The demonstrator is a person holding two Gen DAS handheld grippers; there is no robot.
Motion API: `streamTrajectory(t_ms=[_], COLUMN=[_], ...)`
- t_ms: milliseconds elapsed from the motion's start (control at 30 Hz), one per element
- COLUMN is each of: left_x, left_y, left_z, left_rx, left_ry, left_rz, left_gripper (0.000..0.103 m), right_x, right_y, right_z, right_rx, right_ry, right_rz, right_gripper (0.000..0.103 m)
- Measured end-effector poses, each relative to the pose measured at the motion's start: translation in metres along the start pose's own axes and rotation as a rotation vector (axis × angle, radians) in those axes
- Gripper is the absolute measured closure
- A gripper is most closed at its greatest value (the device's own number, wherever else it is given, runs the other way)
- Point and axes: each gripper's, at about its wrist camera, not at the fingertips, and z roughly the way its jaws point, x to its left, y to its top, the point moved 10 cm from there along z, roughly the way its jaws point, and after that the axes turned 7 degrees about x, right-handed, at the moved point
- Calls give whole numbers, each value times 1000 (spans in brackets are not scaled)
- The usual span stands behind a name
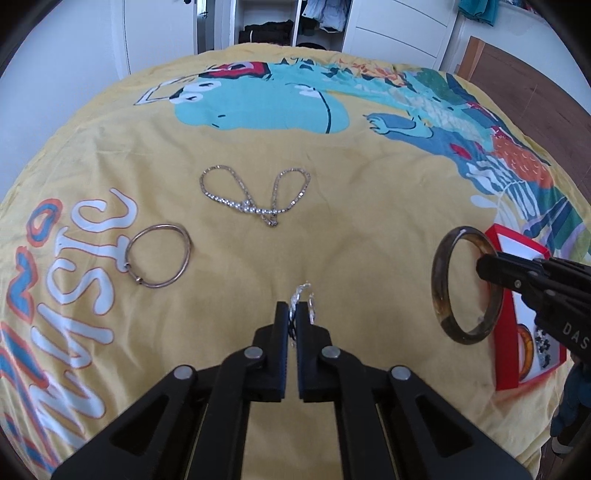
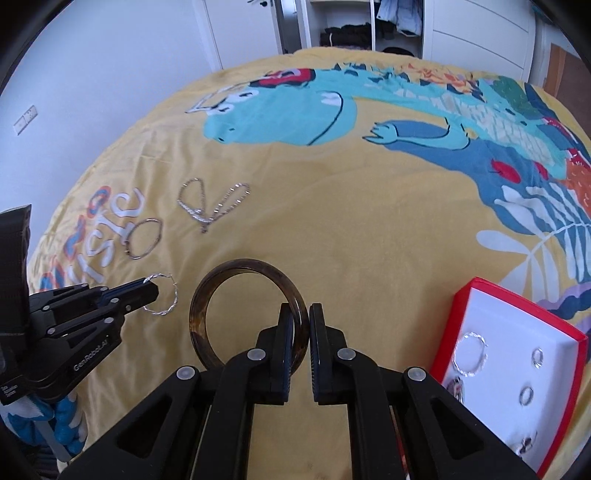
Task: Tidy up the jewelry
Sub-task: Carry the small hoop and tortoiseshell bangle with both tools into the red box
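My left gripper [image 1: 293,308] is shut on a twisted silver hoop earring [image 1: 303,301], held above the yellow bedspread; it also shows in the right wrist view [image 2: 162,297]. My right gripper [image 2: 300,314] is shut on a dark tortoiseshell bangle [image 2: 207,291], which stands upright in its jaws; the bangle also shows in the left wrist view [image 1: 441,273]. A red box with white lining [image 2: 458,317] lies to the right and holds a matching silver hoop [image 2: 471,352] and several small rings. A thin metal bangle [image 1: 159,254] and a rhinestone chain [image 1: 255,195] lie on the bed.
The yellow bedspread [image 1: 332,236] with a printed crocodile covers the bed. An open wardrobe [image 1: 273,26] and white doors stand beyond the far edge. Wooden floor [image 1: 535,85] shows at the right.
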Motion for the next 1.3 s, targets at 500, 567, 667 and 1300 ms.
streamTrajectory(t_ms=[500, 567, 667, 1300], left_x=[-9, -10, -15, -110], left_y=[-37, -43, -53, -83], left_z=[-112, -126, -149, -194], left_rx=[-110, -128, -156, -200], left_ry=[23, 23, 24, 5], left_rz=[35, 37, 43, 166], left_gripper=[100, 100, 100, 100], right_x=[28, 29, 28, -83], right_y=[-50, -59, -72, -146], right_z=[-109, -124, -145, -231], right_rx=[-100, -117, -141, -245], right_ry=[-22, -30, -39, -128], right_rz=[5, 9, 19, 197], right_gripper=[95, 95, 95, 95])
